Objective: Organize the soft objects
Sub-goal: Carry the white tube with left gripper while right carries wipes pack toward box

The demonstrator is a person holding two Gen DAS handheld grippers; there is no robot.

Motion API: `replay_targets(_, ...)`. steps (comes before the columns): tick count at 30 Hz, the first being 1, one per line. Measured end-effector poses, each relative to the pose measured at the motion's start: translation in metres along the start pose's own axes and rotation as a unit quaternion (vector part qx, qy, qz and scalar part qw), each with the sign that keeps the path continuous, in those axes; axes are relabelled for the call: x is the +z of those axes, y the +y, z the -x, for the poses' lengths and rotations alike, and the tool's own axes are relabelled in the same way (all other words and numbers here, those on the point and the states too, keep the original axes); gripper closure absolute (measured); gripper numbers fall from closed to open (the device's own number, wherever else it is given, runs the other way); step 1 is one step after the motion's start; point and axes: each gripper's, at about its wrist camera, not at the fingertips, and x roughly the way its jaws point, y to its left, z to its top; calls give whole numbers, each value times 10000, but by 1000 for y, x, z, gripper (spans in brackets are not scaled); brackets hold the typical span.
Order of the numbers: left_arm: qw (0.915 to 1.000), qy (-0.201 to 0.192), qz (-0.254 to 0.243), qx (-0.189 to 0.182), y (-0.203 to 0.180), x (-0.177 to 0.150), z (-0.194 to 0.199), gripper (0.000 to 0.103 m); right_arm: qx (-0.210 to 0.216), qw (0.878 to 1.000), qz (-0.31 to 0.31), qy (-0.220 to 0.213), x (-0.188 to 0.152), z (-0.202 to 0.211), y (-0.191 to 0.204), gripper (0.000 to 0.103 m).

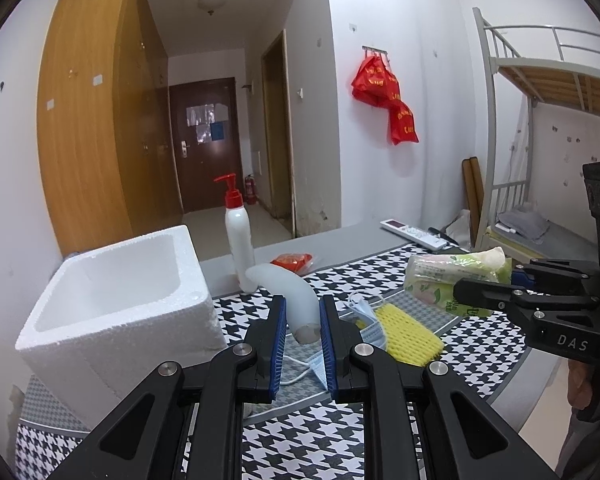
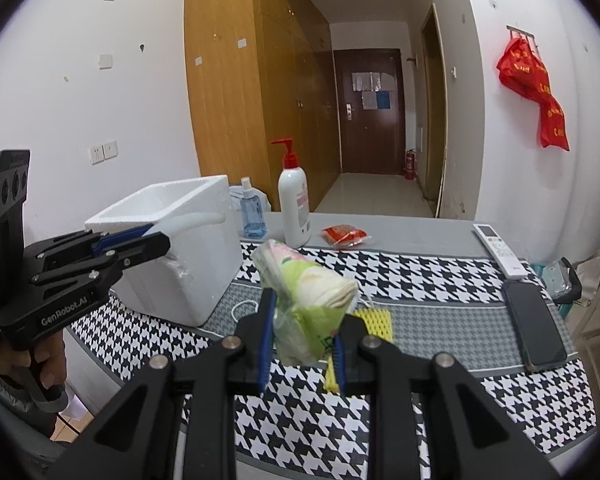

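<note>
My left gripper (image 1: 303, 312) is shut on a curved white soft tube (image 1: 296, 296) and holds it above the table, right of the white foam box (image 1: 112, 300). In the right wrist view the left gripper (image 2: 156, 240) is beside the foam box (image 2: 172, 248). My right gripper (image 2: 304, 320) is shut on a green tissue pack (image 2: 308, 300), lifted above the table; the pack also shows in the left wrist view (image 1: 452, 276). A blue face mask (image 1: 364, 320) and a yellow foam net (image 1: 408, 336) lie on the houndstooth cloth (image 1: 480, 332).
A white pump bottle (image 2: 294, 208), a blue spray bottle (image 2: 252, 212) and a red packet (image 2: 344, 236) stand at the table's far side. A remote (image 2: 500, 252) and a phone (image 2: 536, 328) lie at the right. A bunk bed (image 1: 540, 128) stands to the right.
</note>
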Motion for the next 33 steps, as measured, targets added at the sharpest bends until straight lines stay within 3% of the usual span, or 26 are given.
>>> replay_targets(7, 9999, -62, 24, -108, 6, 6, 4, 85, 63, 9999, -40, -87, 8, -2, 0, 75)
replay_targets(33, 9979, -495, 100, 409, 30, 23, 34, 85, 442, 9982, 223, -328, 39, -11, 33, 75)
